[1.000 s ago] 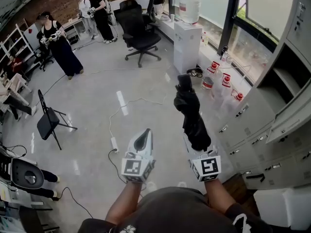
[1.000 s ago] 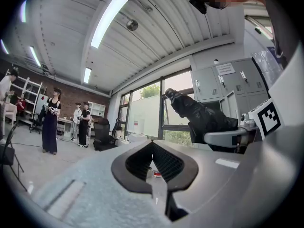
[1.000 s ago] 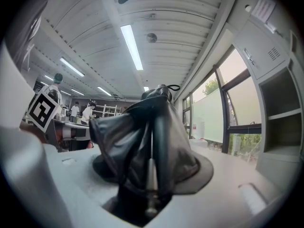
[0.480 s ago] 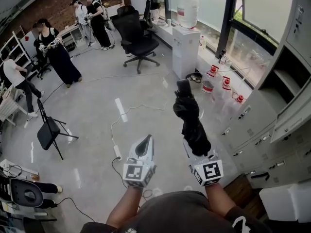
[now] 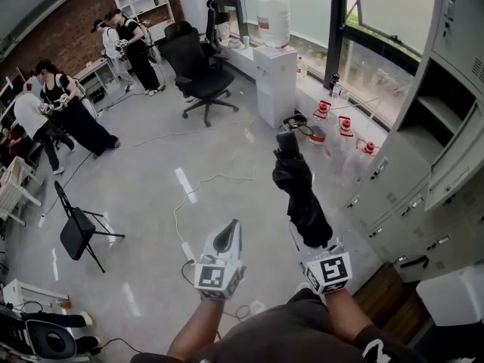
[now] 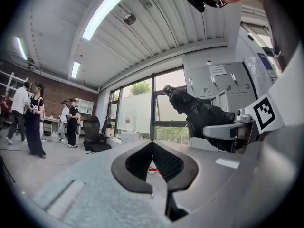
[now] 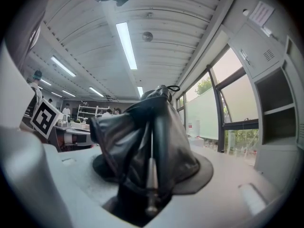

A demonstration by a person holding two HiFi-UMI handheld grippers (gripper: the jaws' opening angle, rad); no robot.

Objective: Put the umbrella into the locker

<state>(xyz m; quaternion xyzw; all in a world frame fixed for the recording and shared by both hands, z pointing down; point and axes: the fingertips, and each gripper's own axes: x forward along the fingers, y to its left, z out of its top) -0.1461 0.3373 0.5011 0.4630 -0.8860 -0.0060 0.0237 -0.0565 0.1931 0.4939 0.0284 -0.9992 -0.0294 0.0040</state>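
A folded black umbrella (image 5: pixel 300 190) sticks out level from my right gripper (image 5: pixel 308 237), which is shut on its lower end. In the right gripper view the umbrella (image 7: pixel 148 146) fills the middle, its fabric bunched between the jaws. My left gripper (image 5: pixel 226 233) is held beside it on the left, shut with nothing in it; its jaw tips meet (image 6: pixel 152 143). The grey lockers (image 5: pixel 423 180) stand to the right of the umbrella, and one compartment (image 5: pixel 439 119) is open with shelves showing. From the left gripper view the umbrella (image 6: pixel 199 112) shows against those lockers.
A white cabinet with a water bottle (image 5: pixel 275 78) and a black office chair (image 5: pixel 198 70) stand ahead by the windows. Red extinguishers (image 5: pixel 345 125) line the window wall. A cable (image 5: pixel 189 195) runs over the floor, and a folding chair (image 5: pixel 79 233) stands at left. Several people are far left.
Both grippers have shifted a little across the room, the umbrella still held. The lockers sit larger at the right of the head view. A person at far left has walked on.
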